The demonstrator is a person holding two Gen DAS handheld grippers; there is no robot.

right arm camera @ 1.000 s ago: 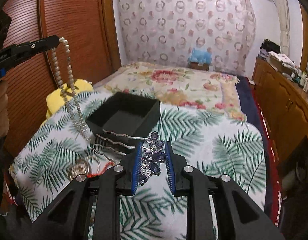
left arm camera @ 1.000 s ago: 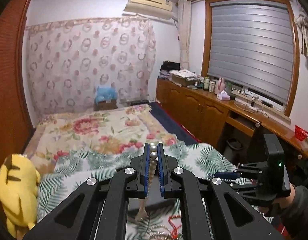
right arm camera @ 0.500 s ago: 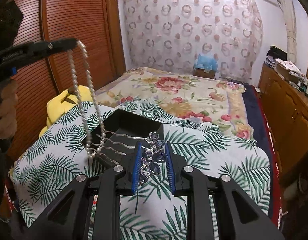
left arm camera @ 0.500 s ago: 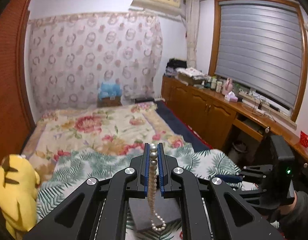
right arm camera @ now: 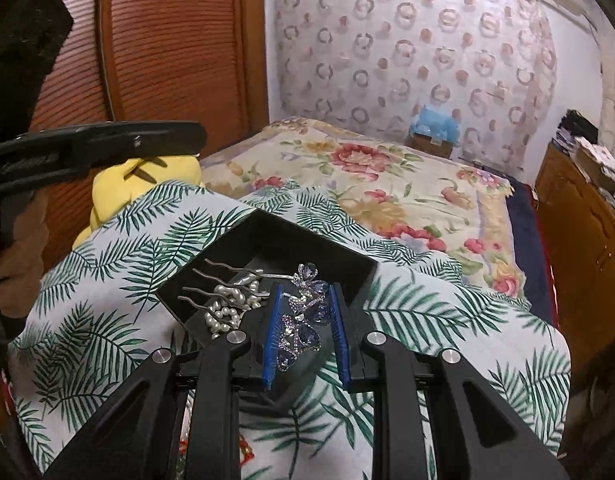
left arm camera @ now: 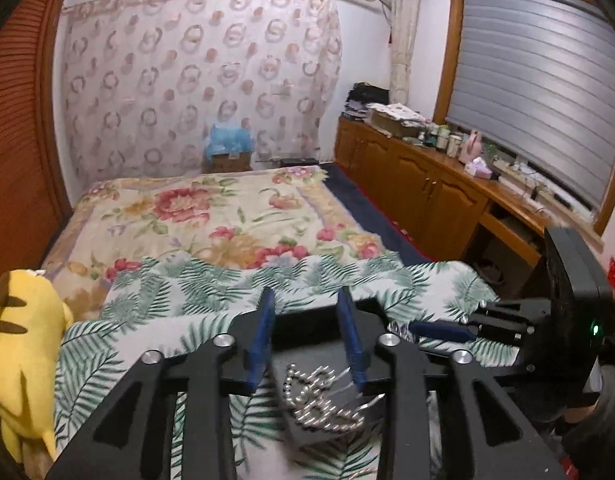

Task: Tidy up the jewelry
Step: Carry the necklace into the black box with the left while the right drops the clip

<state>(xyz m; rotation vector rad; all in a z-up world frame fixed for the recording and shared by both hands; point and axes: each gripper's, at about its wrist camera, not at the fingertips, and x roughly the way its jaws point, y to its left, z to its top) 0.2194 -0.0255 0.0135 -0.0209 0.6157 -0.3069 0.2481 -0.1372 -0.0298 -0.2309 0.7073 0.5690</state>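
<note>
Pearls of the necklace (left arm camera: 321, 402) lie heaped in the black box (left arm camera: 307, 320) beneath the left gripper (left arm camera: 309, 340), its jaws spread apart, while the right wrist view shows the right gripper (right arm camera: 305, 330) loosely bracketing the purple hair comb (right arm camera: 301, 314) over that box.

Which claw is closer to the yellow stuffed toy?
Left. The left gripper hangs just in front of the yellow stuffed toy at the bed's left edge. The right gripper is farther over, above the black box, holding the purple hair comb.
</note>
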